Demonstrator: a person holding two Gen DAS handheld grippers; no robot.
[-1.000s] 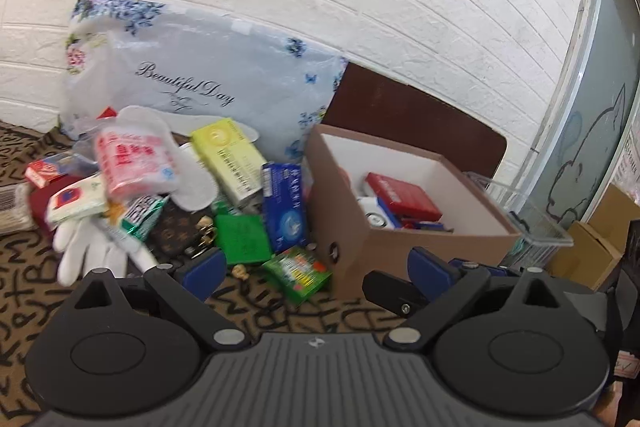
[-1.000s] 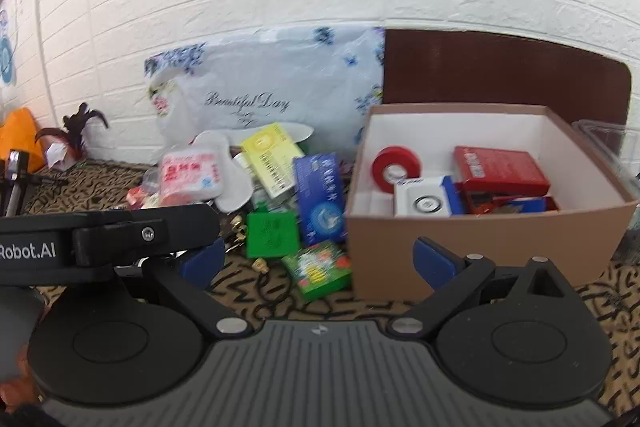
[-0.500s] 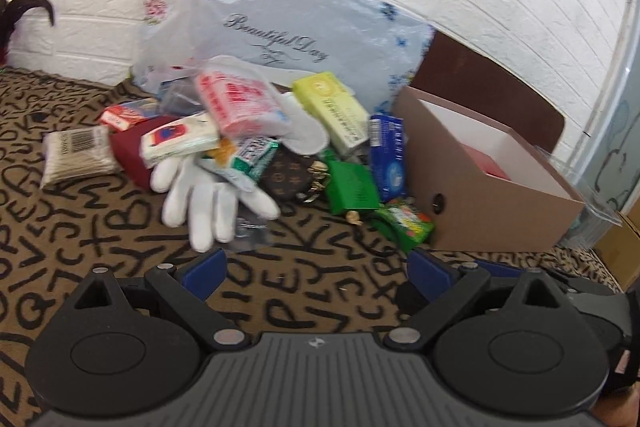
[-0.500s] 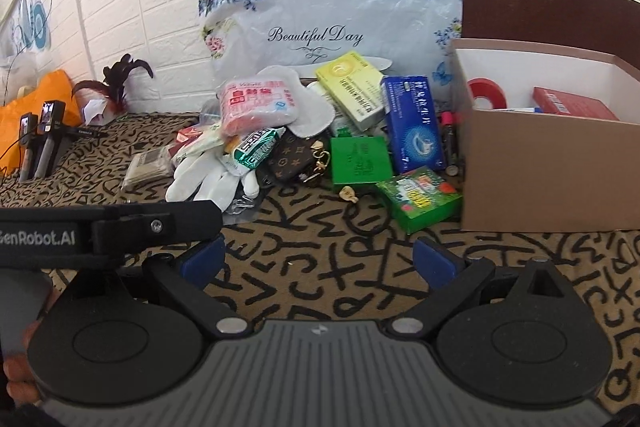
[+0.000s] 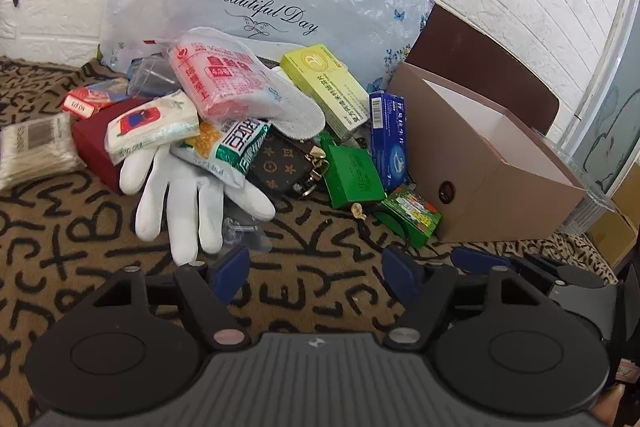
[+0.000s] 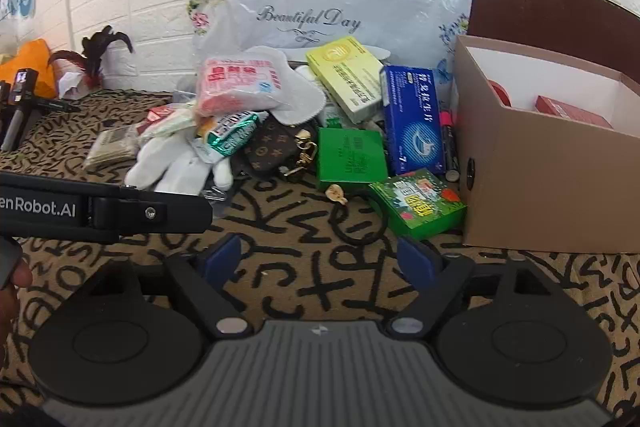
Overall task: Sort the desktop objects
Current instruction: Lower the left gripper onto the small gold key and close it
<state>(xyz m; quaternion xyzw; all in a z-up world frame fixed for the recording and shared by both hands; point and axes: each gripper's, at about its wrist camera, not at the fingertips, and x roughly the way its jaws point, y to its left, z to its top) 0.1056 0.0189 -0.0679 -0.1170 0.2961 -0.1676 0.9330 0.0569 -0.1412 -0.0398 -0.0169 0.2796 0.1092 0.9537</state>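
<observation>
Both grippers, left gripper [image 5: 314, 263] and right gripper [image 6: 320, 257], have just been closing partway with nothing between them. Ahead lies the pile: white glove [image 5: 188, 203], green box [image 6: 418, 203]. Beyond-right, the cardboard box [image 6: 552, 187]. Closing early risks an empty grab.

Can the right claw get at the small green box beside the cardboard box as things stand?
Probably yes. The small green box lies at the pile's near edge on bare cloth, just ahead and right of the open, empty right claw. Only a black hair tie lies between; the cardboard box crowds its right side.
</observation>
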